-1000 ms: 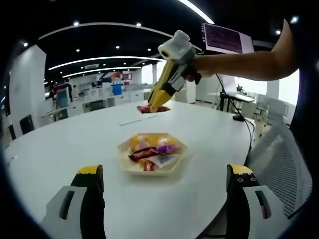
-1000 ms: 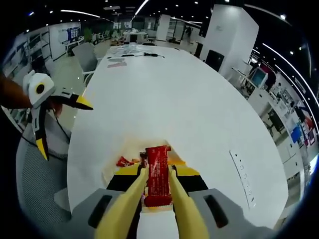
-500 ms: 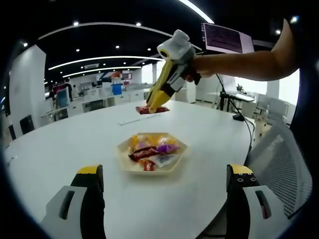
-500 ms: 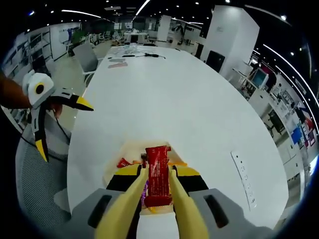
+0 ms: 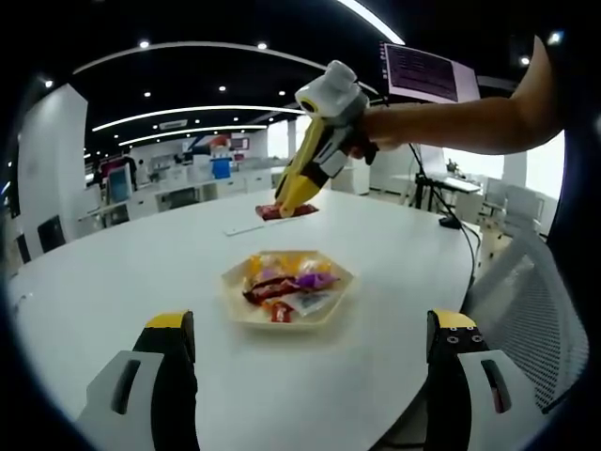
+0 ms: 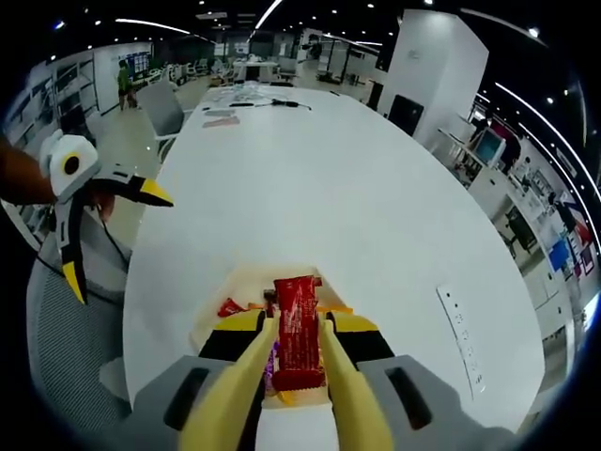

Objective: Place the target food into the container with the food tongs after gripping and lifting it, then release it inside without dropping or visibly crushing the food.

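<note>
One red bar (image 6: 297, 331) sits clamped between the two yellow tongs (image 6: 293, 376) that the right gripper (image 6: 295, 371) carries, held in the air above the tray (image 6: 246, 284). In the left gripper view the same gripper (image 5: 297, 193) hangs above the far part of the white table (image 5: 122, 282), a hand (image 5: 376, 127) around its handle, with the red bar (image 5: 287, 210) at the tong tips.

One tan, six-sided tray (image 5: 235, 315) rests on the table, holding a loose pile of wrapped snacks (image 5: 286, 287) in red, yellow, purple and white; their exact count cannot be told.

The left gripper (image 5: 315, 352) stands wide apart and holds nothing, its two yellow-tipped jaws low at either side of the tray. In the right gripper view it (image 6: 108, 235) shows at the left, spread wide beside the table edge.

One mesh chair (image 5: 531, 310) stands at the table's near right.
</note>
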The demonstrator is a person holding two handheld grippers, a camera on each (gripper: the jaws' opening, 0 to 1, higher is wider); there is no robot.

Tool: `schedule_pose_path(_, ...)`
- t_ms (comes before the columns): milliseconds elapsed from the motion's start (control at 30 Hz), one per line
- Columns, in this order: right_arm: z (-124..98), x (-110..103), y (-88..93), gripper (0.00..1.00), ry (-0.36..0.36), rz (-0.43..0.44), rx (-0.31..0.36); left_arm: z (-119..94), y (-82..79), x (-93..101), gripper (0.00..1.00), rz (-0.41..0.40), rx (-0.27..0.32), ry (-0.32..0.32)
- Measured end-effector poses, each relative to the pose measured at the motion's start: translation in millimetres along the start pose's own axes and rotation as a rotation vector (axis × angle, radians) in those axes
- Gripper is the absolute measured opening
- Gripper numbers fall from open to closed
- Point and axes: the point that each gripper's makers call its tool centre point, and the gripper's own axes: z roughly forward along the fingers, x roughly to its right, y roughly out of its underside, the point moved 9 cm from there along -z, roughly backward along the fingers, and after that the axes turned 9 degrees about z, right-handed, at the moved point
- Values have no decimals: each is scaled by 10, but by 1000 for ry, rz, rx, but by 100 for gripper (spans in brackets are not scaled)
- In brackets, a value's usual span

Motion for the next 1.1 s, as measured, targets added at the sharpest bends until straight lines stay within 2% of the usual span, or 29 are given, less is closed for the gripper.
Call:
schedule_pose_path(467,-16,-11,-31,25,0,-5,27,1,2,-3,100,-4,-1,-3)
schedule_pose_path(567,-74,-11,-33,25,12,-3,55,3,3,0,100,-2,-2,-1)
schedule_pose_path(833,-455,-25,-20,25,4,32,230,14,9,16,100,-1,-9,13)
schedule_pose_path(933,-597,-30,15,25,9,31,271,23,10,26,100,1,-13,23)
schedule_pose_path(1033,-757,-52,68,25,10,21,328,37,4,45,100,5,-19,39)
schedule_pose_path(1100,-873,-84,124,25,3,15,378,46,-26,72,99,8,-11,71)
